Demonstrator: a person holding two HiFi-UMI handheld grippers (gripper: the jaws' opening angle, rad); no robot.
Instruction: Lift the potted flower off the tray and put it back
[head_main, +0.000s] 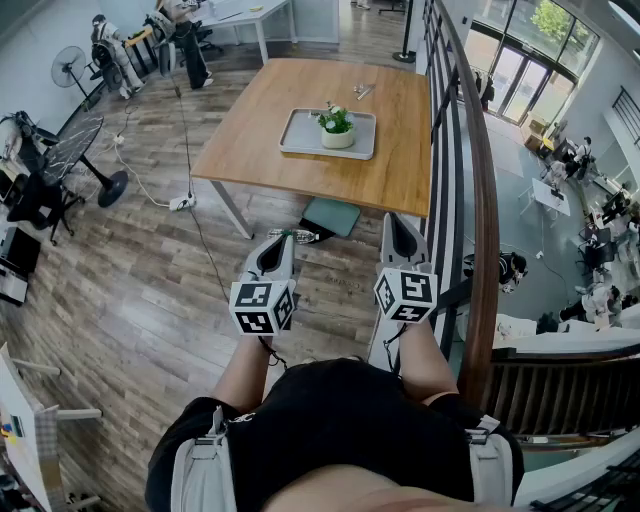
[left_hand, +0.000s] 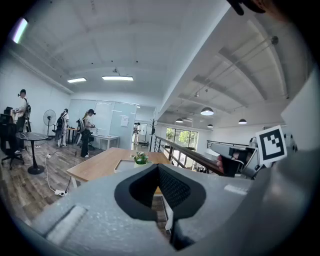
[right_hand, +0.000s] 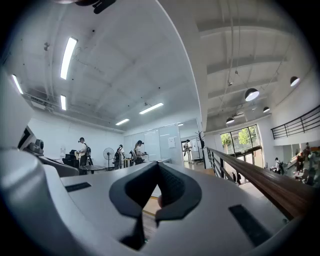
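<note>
In the head view the pot (head_main: 337, 128) with its flower stands upright on the tray (head_main: 300, 135), toward the tray's right half, and the tray lies on the table (head_main: 300, 90), well apart from the person. Both tools are held in front of the body, the left gripper (head_main: 282, 243) and the right gripper (head_main: 401, 222), side by side and pointing toward the table, with nothing in them. So I judge that the step in hand is only the approach: first walk up to the table, keeping the right side clear of the railing (head_main: 480, 200). In the left gripper view the left gripper (left_hand: 158, 167) has its jaws together at the tips, with nothing between them, and the pot (left_hand: 140, 159) shows small just above them on the far table (left_hand: 95, 167). This line is already good, so it is better to keep it while coming near. In the right gripper view the right gripper (right_hand: 159, 167) also has its jaws closed on nothing, and the pot cannot be made out behind them. To do it well, I would open the jaws of one tool before it reaches the tray, come in level at the wall of the pot, under the leaves, and close on the pot, not on the flower. The lift should probably go straight up, with the pot upright.
</note>
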